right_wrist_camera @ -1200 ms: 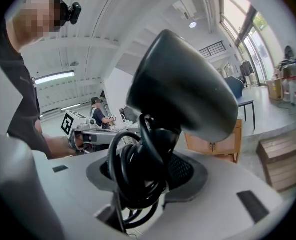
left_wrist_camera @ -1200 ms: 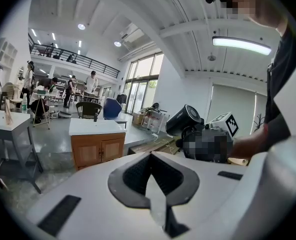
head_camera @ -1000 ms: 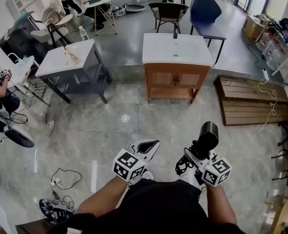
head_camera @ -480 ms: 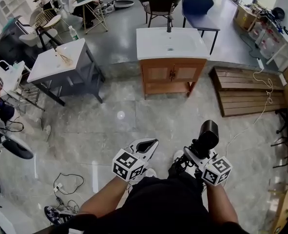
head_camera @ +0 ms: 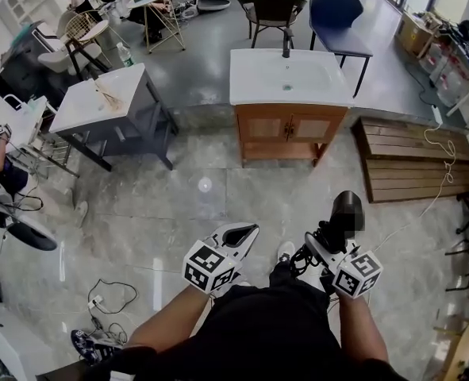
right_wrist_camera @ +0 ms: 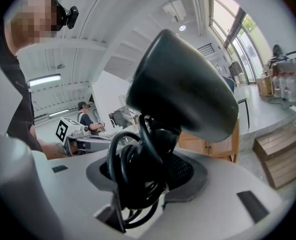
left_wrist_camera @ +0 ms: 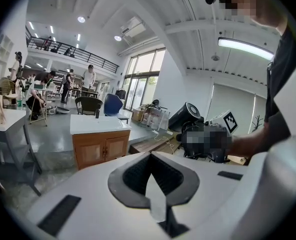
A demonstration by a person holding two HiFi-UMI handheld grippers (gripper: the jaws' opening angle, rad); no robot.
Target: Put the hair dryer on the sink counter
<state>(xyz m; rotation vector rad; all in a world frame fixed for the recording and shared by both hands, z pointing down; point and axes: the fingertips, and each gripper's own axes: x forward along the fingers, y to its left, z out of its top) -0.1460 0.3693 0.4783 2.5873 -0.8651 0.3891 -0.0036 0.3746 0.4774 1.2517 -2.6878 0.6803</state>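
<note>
Since half a second ago the sink counter has grown a little in the head view and slid slightly right, so I read myself as still walking toward it; both arms ride in the same carry pose.

Nearest me, and well short of the sink counter, the right hand-held gripper is clamped on the handle of the hair dryer. Its jaws stand fairly wide around the handle and the black cord coiled against it, and the barrel points up and ahead. The left hand-held gripper travels beside it, on the far side from the dryer, jaws drawn together at the tips with nothing between them.

Between me and the sink counter lies a stretch of bare tiled floor.

So I judge this the carry step: dryer picked up, not yet delivered. Next I must close the remaining ground, then lift the dryer over the white surface. I should set it on a flat margin beside the basin, away from the faucet, before opening the jaws.
</note>
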